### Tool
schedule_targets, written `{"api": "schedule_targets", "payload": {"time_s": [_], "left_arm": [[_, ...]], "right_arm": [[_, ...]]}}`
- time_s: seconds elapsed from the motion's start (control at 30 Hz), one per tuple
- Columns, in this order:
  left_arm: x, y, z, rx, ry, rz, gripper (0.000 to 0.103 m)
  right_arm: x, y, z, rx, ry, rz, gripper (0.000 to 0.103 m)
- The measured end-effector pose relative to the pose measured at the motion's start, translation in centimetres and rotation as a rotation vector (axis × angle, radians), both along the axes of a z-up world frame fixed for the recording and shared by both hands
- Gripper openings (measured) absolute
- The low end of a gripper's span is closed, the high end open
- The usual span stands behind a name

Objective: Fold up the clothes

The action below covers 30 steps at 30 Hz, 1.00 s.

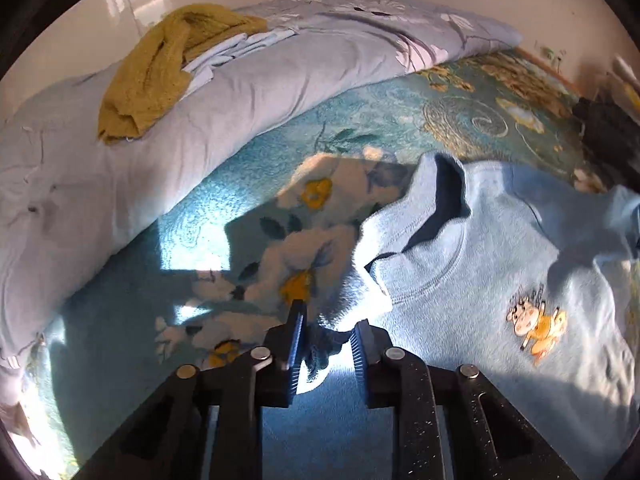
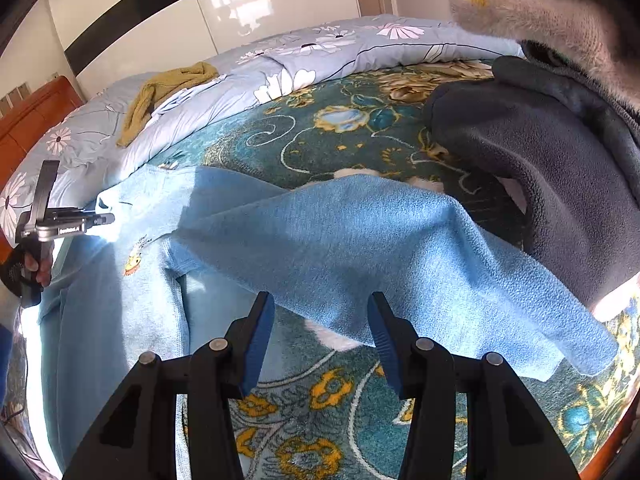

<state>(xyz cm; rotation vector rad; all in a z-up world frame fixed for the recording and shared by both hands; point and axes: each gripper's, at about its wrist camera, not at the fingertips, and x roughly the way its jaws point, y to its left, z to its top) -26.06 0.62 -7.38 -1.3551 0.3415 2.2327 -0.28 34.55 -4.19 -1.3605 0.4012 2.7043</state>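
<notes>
A light blue sweatshirt (image 1: 500, 272) with a cartoon print lies on the teal floral blanket (image 1: 208, 216). My left gripper (image 1: 328, 328) hovers open at its shoulder edge, with a fold of the cloth between the jaws. In the right wrist view the same sweatshirt (image 2: 120, 304) lies at left and its sleeve (image 2: 384, 256) stretches out to the right. My right gripper (image 2: 320, 312) is open just in front of the sleeve's near edge, holding nothing. The left gripper (image 2: 100, 219) shows at far left over the shoulder.
A pale blue flowered duvet (image 1: 248, 80) is heaped along the back, with a mustard garment (image 1: 156, 68) and folded pale clothes on it. A dark grey fleece garment (image 2: 552, 152) lies at right, a fluffy grey item (image 2: 532, 4) above it. A white wardrobe (image 2: 256, 4) stands behind.
</notes>
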Motion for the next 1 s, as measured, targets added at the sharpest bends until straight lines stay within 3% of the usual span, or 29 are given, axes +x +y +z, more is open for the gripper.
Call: {"api": "schedule_targets", "payload": {"time_s": [0.1,0.27,0.43,0.57,0.7,1.0], "left_arm": [[-2.0,-1.0,-0.3,0.082,-0.052,0.085,0.016],[-3.8,-1.7,-1.9,0.105,-0.11,0.206,0.016],[-2.4,-2.9,-0.3,0.167,-0.094,0.284,0.017],[2.5,-4.4,2.6,0.163,-0.01,0.341,0.022],[9.9,-7.7,3.1,0.193,0.01,0.395,0.043],[25.4,-13.6,-1.6,0.301,-0.183,0.555,0.045]], "right_arm": [[0.1,0.2,-0.5,-0.013,-0.008,-0.004,0.05],[0.4,0.3,-1.0,-0.032,-0.019,-0.008,0.05],[1.0,-0.3,-0.8,-0.043,-0.018,0.01,0.05],[2.1,-1.8,-1.0,-0.085,-0.019,0.052,0.05],[3.7,-4.1,-2.0,-0.138,-0.04,0.123,0.05],[7.7,-7.3,-2.8,-0.22,-0.062,0.242,0.051]]}}
